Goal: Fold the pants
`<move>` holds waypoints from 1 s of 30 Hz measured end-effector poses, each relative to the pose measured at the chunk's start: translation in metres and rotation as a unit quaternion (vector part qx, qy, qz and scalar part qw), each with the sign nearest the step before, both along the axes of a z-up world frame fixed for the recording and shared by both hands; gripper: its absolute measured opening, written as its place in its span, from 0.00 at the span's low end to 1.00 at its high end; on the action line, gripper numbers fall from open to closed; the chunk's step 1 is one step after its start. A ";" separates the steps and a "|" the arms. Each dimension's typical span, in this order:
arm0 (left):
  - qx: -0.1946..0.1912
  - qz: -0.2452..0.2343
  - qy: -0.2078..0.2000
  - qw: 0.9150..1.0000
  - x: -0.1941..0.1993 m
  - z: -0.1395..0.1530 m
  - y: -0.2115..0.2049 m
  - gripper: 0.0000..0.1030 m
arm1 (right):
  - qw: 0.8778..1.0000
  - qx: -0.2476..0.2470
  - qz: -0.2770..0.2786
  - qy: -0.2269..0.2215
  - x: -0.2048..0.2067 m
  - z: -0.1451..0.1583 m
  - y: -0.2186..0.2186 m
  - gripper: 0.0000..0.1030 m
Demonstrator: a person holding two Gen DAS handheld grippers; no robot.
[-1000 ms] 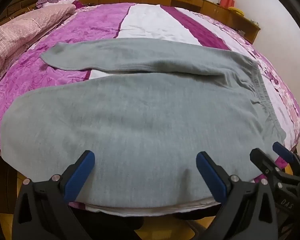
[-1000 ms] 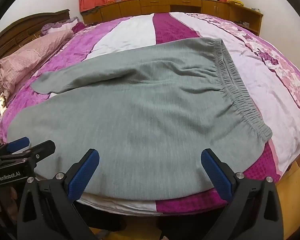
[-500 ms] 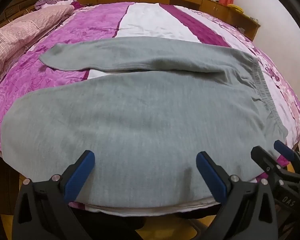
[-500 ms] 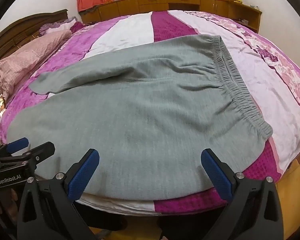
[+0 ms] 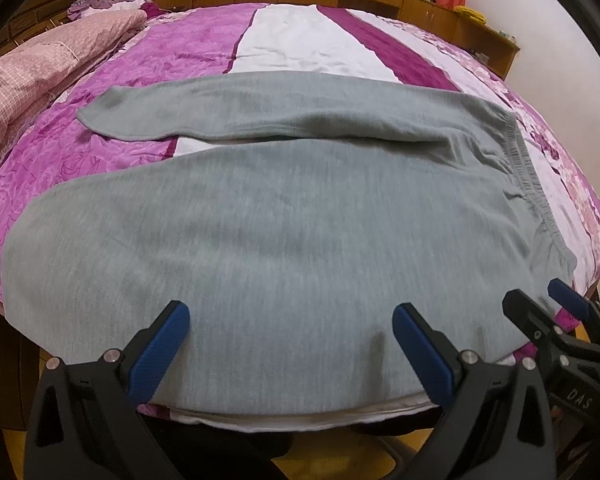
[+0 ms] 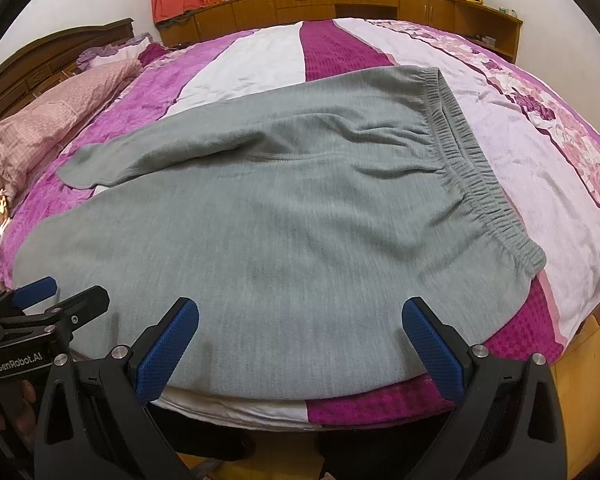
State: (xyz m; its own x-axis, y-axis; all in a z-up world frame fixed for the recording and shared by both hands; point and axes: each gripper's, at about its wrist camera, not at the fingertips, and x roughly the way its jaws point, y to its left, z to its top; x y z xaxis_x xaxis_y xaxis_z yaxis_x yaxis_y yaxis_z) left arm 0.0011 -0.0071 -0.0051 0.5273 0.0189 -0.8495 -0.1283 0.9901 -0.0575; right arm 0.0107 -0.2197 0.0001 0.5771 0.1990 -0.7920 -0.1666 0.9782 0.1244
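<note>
Grey sweatpants lie flat on the bed, both tools poised at the near edge, nothing folded yet.

The left tool and right tool sit low in frame, jaws spread wide and empty. The waistband lies at right, legs running left. Next, I judge, each tool must pinch the near leg's edge and carry it over the far leg.

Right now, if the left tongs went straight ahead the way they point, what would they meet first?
Probably the near leg of the gray pants, spread flat on the bed. The left tongs stand open at its near edge; whether they already touch is unclear.
</note>
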 end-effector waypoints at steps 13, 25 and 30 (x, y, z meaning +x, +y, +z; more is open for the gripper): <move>0.002 0.000 0.001 1.000 0.000 -0.001 0.000 1.00 | 1.000 0.001 0.000 0.002 0.001 0.001 0.000 0.96; 0.003 -0.001 0.002 1.000 0.000 -0.001 -0.001 1.00 | 1.000 0.001 0.000 0.001 0.001 0.001 -0.001 0.96; 0.006 -0.003 0.004 1.000 0.000 -0.002 -0.001 1.00 | 1.000 -0.001 0.001 0.000 0.002 0.004 -0.001 0.96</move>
